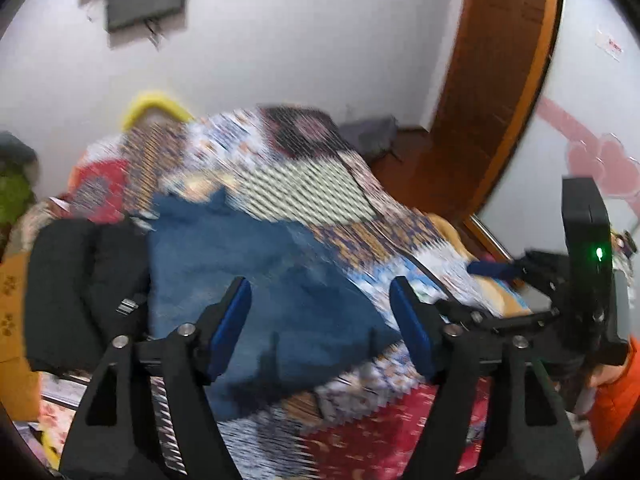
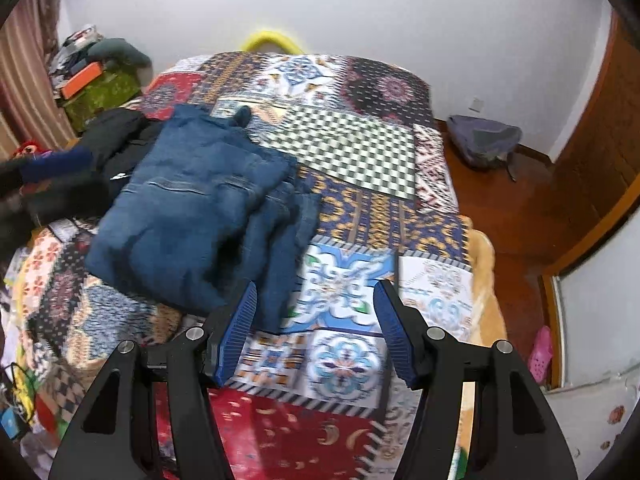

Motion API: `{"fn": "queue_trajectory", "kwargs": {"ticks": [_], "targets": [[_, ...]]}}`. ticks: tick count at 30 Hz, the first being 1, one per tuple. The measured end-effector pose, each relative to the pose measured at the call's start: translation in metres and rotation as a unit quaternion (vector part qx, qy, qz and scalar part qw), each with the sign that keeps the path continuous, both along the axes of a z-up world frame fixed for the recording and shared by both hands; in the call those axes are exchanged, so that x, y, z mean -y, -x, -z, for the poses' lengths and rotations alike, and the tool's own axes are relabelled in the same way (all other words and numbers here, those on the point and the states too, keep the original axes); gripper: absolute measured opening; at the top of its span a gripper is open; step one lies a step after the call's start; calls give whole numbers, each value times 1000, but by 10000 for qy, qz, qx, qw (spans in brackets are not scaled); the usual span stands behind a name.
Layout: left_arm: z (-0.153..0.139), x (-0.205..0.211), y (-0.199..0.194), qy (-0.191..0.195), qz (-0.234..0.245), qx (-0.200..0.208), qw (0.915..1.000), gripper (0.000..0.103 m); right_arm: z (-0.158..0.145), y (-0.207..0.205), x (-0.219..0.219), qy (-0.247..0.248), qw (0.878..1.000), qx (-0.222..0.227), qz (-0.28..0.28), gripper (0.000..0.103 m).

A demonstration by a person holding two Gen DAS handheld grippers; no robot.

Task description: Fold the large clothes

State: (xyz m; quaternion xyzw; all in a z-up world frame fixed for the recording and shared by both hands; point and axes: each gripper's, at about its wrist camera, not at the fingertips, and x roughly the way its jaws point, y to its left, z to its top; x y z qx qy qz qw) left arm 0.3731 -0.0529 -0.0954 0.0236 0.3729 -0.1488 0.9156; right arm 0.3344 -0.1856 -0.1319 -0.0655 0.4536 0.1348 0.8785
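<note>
From the left wrist camera, the left gripper [image 1: 320,312] hangs above the bed [image 1: 360,432] with its jaws wide apart and nothing between them. Right under it lie the blue jeans [image 1: 256,280], spread on the patchwork cover. A black garment [image 1: 84,280] lies just beside the jeans, touching them. This picture is blurry, so I cannot tell how neat the folds are. The right gripper [image 1: 504,270] shows at the far side, over the bed edge.

From the right wrist camera, the right gripper [image 2: 316,328] also has its jaws open and empty. The jeans [image 2: 192,216] look folded into a thick pile, with one loose part sticking out near the jaws.

I think the jeans are almost done. Next, a gripper should pinch that loose edge and lay it over the pile, or reach for the black garment [image 2: 120,136].
</note>
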Motion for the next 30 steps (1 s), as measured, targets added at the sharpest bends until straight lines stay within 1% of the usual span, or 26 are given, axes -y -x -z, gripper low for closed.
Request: {"fn": "queue_trajectory", "kwargs": {"ticks": [1, 3, 4, 6, 8, 9, 11, 14, 17, 18, 19, 20, 21, 22, 25, 28, 30], "targets": [[-2, -7, 0, -66, -97, 94, 9999, 79, -3, -1, -6, -11, 10000, -12, -73, 57], [-2, -21, 0, -245, -362, 245, 9987, 85, -9, -5, -23, 16, 9997, 1, -226, 57], [2, -32, -1, -332, -580, 285, 9974, 86, -12, -7, -32, 30, 9995, 56, -304, 57], [9, -50, -6, -418, -900, 246, 9948, 86, -15, -10, -48, 50, 9989, 152, -450, 57], [26, -70, -14, -465, -1178, 55, 9919, 86, -11, -17, -68, 127, 9976, 173, -652, 58], [33, -77, -17, -469, -1230, -51, 9913, 86, -6, -21, -77, 203, 9972, 161, -703, 61], [52, -88, -22, -523, -1254, -339, 9901, 86, 7, -28, -87, 341, 9969, 135, -702, 63], [84, -98, -29, -659, -1246, -705, 9875, 86, 37, -39, -91, 538, 9966, -98, -610, 63], [121, -104, -32, -754, -1180, -1145, 9835, 86, 61, -43, -76, 370, 9977, -361, -432, 64], [129, -105, -29, -714, -1141, -1189, 9837, 88, 65, -43, -69, 325, 9978, -440, -362, 69], [135, -108, -24, -596, -1175, -1130, 9848, 90, 70, -43, -61, 307, 9978, -505, -298, 72], [137, -111, -19, -500, -1261, -1039, 9853, 94, 73, -43, -54, 280, 9979, -530, -245, 74], [138, -114, -15, -451, -1328, -997, 9851, 100, 75, -43, -47, 239, 9981, -541, -196, 78], [141, -116, -12, -397, -1358, -998, 9849, 101, 77, -42, -41, 172, 9981, -565, -154, 84], [143, -117, -9, -244, -1341, -1068, 9849, 101, 80, -42, -30, -172, 9968, -781, -45, 85], [139, -116, -9, -350, -1278, -1095, 9851, 101, 78, -43, -29, -342, 9953, -905, 91, 85], [135, -116, -9, -471, -1223, -1095, 9853, 101, 73, -42, -33, -345, 9957, -846, 118, 85]]}}
